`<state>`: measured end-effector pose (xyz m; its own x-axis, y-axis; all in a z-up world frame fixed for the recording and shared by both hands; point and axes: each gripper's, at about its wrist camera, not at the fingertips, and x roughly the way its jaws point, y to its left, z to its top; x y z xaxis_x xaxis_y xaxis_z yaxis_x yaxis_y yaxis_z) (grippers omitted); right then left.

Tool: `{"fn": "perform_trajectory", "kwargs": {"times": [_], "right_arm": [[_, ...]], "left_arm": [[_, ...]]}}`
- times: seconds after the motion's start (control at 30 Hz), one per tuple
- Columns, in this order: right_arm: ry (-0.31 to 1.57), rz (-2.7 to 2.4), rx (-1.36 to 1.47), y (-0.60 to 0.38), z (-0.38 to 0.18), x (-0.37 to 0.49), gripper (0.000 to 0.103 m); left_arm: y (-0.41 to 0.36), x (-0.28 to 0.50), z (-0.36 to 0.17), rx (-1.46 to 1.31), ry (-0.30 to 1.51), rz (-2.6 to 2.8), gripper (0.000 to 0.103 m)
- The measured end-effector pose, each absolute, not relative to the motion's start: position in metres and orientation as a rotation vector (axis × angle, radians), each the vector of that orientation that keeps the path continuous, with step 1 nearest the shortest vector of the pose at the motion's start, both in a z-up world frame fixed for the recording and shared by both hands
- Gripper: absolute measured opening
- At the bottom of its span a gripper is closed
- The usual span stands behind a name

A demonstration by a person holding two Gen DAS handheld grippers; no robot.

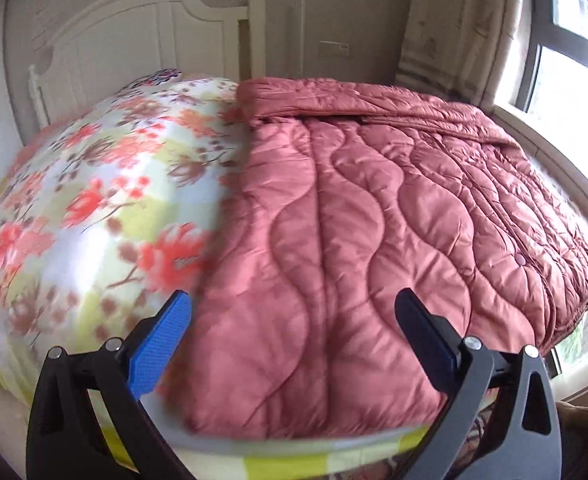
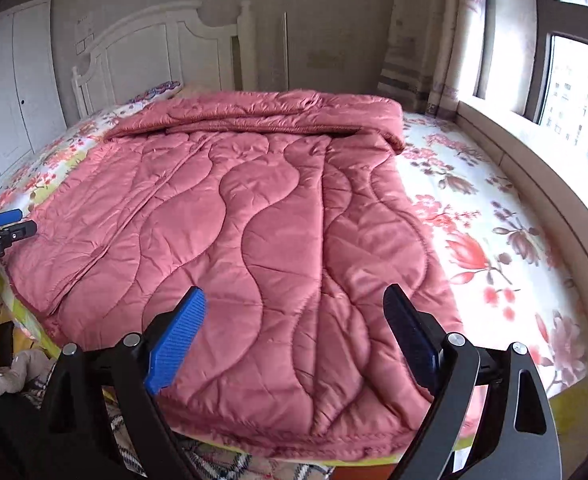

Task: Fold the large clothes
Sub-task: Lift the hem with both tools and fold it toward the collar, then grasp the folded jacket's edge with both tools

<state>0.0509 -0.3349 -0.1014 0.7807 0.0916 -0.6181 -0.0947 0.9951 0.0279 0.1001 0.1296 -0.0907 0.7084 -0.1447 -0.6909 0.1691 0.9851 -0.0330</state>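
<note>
Coat (image 2: 230, 240): a pink quilted one is lying spread flat on the bed (image 2: 493, 208), its far edge folded back on itself in a thick band toward the headboard (image 2: 150, 44).
Bed: a floral sheet is showing bare on both sides of the coat, wider on the window (image 2: 573, 92) side in the right wrist view.
Left gripper (image 1: 294, 328): its jaws are standing wide apart, released, gripping nothing; it is hovering over the coat's near edge, its blue pad (image 1: 162, 352) lying over the line where coat meets sheet.
Right gripper (image 2: 294, 328): its jaws are spread wide and empty, hanging above the coat's near hem, not touching the cloth as far as can be seen.
Left gripper, seen from the right: it is poking in at the coat's left corner (image 2: 2, 228), beside the bed's edge.
Blur: the sheet in the left wrist view is smeared, so its pattern there is hard to read.
Snap (image 1: 519, 259): a small round one is sitting on the coat, toward the window side.
</note>
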Motion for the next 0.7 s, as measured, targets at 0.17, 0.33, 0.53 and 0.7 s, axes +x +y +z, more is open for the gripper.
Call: {"fn": "perform_trajectory", "kwargs": {"times": [0.17, 0.33, 0.53, 0.7], "right_arm": [[0.674, 0.015, 0.084, -0.392, -0.109, 0.012, 0.086], [0.713, 0.012, 0.237, -0.421, -0.128, 0.008, 0.078], [0.727, 0.053, 0.276, -0.416, -0.136, 0.023, 0.063], [0.721, 0.057, 0.260, -0.414, -0.137, 0.020, 0.058]], "left_arm": [[0.159, 0.082, -0.097, -0.031, 0.734, -0.150, 0.101], [0.160, 0.086, -0.102, -0.073, 0.753, -0.208, 0.101], [0.144, 0.090, -0.114, -0.059, 0.801, -0.239, 0.081], [0.154, 0.094, -0.116, -0.107, 0.805, -0.244, 0.077]]}}
